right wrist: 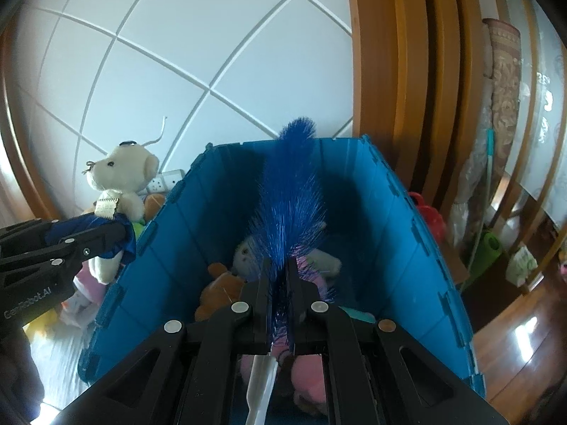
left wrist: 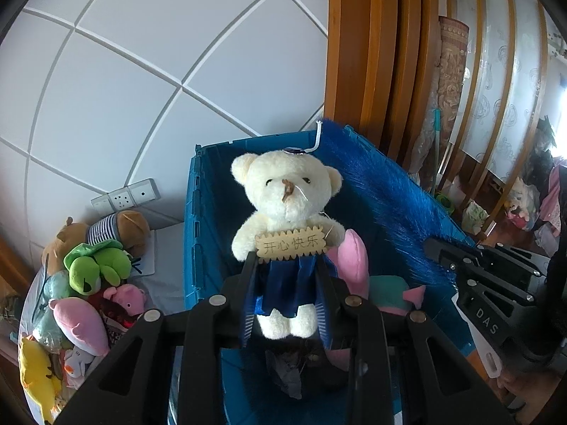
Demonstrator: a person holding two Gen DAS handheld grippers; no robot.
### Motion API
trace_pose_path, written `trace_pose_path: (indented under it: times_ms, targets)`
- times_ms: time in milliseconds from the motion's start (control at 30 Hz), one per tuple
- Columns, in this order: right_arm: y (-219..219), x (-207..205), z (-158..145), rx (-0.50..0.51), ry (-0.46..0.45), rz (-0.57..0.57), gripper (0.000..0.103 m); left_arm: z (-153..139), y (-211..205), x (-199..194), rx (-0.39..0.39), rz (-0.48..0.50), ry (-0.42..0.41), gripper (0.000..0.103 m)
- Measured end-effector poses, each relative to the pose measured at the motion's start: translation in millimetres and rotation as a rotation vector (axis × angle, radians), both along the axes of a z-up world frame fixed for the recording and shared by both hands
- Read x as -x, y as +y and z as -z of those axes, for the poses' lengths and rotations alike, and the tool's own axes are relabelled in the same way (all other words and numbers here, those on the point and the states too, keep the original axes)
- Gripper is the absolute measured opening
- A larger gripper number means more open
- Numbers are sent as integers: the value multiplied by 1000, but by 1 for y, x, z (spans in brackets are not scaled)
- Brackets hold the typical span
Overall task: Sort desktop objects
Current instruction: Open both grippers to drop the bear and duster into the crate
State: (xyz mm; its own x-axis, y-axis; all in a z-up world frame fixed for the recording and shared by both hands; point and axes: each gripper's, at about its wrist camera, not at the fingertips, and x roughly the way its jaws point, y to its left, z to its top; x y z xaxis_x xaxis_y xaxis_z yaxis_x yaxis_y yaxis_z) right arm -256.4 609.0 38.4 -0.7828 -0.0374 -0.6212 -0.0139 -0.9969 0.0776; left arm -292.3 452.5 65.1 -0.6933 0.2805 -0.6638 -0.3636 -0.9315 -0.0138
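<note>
White panelled wall backs a blue crate (left wrist: 198, 233), above which the left gripper (left wrist: 288, 283) pinches a cream teddy bear (left wrist: 287, 194) whose plaque (left wrist: 290, 242) reads "开心快乐", while the "DAS"-marked right gripper (right wrist: 278, 276) pinches a blue bristle brush (right wrist: 290, 194).

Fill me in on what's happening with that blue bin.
A person is sorting toys with two handheld grippers. The left gripper is shut on a white teddy bear by its blue skirt, held above the blue bin. The right gripper is clamped on a blue bristle brush over the bin, which already holds plush toys.
</note>
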Motion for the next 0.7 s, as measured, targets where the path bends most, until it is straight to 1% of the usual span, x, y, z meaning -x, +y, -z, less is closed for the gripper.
trace_pose_path:
  times_ms: [200, 267, 300, 333, 367, 400, 433, 700]
  targets:
    - [5, 6, 1, -11, -6, 8, 6, 1, 5, 6, 3, -7, -4, 29]
    - [9, 8, 1, -21, -1, 32, 9, 3, 6, 10, 4, -18, -8, 34]
    - [12, 10, 1, -34, 4, 52, 18, 5, 6, 13, 5, -26, -15, 49]
    - [13, 12, 1, -40, 6, 65, 47, 7, 6, 15, 5, -33, -22, 63]
    - [15, 14, 3, -37, 0, 66, 74, 10, 6, 17, 3, -39, -24, 94]
    - [15, 15, 4, -38, 0, 71, 98, 11, 5, 18, 0, -43, -24, 103]
    - [16, 15, 5, -46, 7, 79, 100, 13, 4, 18, -2, -44, -24, 103]
    - [20, 12, 17, -25, -3, 95, 100, 19, 10, 19, -2, -23, -37, 103]
